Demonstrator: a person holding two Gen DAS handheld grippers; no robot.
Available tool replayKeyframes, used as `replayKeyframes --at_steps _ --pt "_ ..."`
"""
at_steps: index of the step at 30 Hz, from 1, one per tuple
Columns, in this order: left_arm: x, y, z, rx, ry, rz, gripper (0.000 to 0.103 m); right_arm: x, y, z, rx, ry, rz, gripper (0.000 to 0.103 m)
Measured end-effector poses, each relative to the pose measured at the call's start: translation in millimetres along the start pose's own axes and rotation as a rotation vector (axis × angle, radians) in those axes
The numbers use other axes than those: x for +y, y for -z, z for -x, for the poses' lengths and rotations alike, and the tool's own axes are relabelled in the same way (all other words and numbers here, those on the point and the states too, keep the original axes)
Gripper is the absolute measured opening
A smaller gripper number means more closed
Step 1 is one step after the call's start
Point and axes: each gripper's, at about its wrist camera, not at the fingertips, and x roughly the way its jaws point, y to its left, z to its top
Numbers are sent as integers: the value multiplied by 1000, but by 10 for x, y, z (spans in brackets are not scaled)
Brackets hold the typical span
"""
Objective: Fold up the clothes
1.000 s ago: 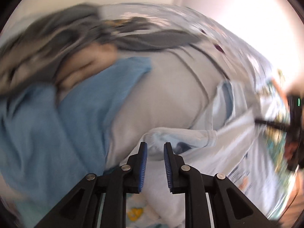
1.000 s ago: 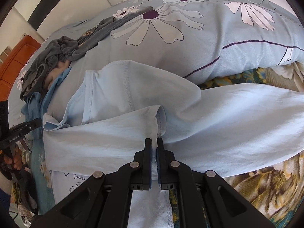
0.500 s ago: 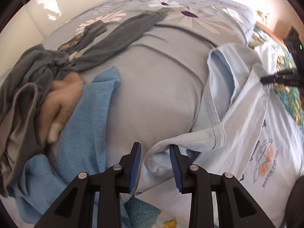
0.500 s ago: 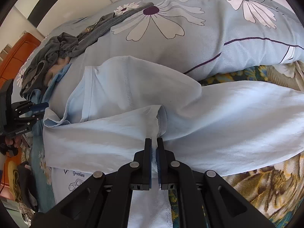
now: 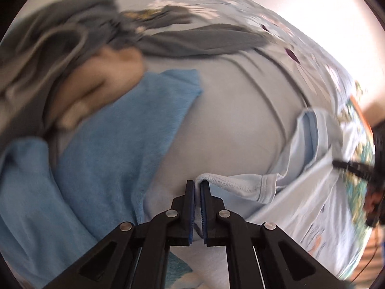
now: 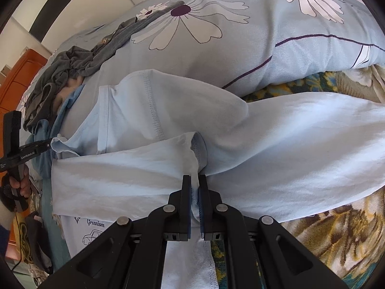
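Two hand-held grippers are clamped on the same garment. Left hand-held gripper [image 5: 197,187]: jaws together on the stitched hem of a sleeve, cloth visibly pinched between the blue pads; frame is motion-blurred. Right hand-held gripper [image 6: 195,185]: jaws together on a bunched ridge of fabric at the opposite sleeve, where the cuff folds over. Garment is a pale blue T-shirt [image 6: 276,144], spread on the bed with its upper part riding up against the flowered quilt [image 6: 240,41]; a printed motif with lettering shows on the part of the shirt lying away from the quilt. From the shirt outward: a brighter blue towel-like cloth [image 5: 115,149] lies just beside the left sleeve, and beyond it a heap of grey clothes [image 6: 60,72] rests on the quilt, with something peach-coloured tucked under it (cannot tell what). A patterned bedcover [image 6: 336,228] shows under the shirt on the right side. Judgement: step in hand is the paired grasp at both sleeves, i.e. the start of the first fold; no completed fold yet visible on this shirt. Next move likely calls for lifting both grips together, keeping the cloth taut between them, and carrying the sleeve side over the body of the shirt away from the quilt. Risk: thin hem slipping from the left pads.
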Motion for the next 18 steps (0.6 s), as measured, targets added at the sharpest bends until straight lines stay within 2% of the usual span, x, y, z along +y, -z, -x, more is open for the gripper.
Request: replayKeyframes --at_steps 4,5,6,7,8,9,10,11,15,18 --pt "35 -12 57 20 46 86 10 -2 -3 43 -5 -17 -3 5" --pt "26 0 103 15 45 93 16 -30 4 103 -16 -34 -13 5" --pt "16 13 154 8 43 99 28 -58 12 163 -28 -50 -24 5" --pt "12 36 228 -8 25 106 36 -95 23 234 -42 -67 -37 8" --pt "22 53 305 -37 1 118 48 -180 49 356 -70 -84 -63 14" --pt "33 91 388 -67 -28 132 54 -297 85 490 -100 -95 -91 17" --pt "49 144 466 -91 -56 150 56 -451 128 633 -133 -92 -125 27" --pt "66 199 542 -115 -83 169 57 -643 178 782 -167 -71 -167 32" --pt "199 455 661 -156 -63 298 60 -1604 388 1308 -299 55 -409 36" --pt "213 717 695 -156 -28 385 60 -2352 539 1587 -406 91 -642 36"
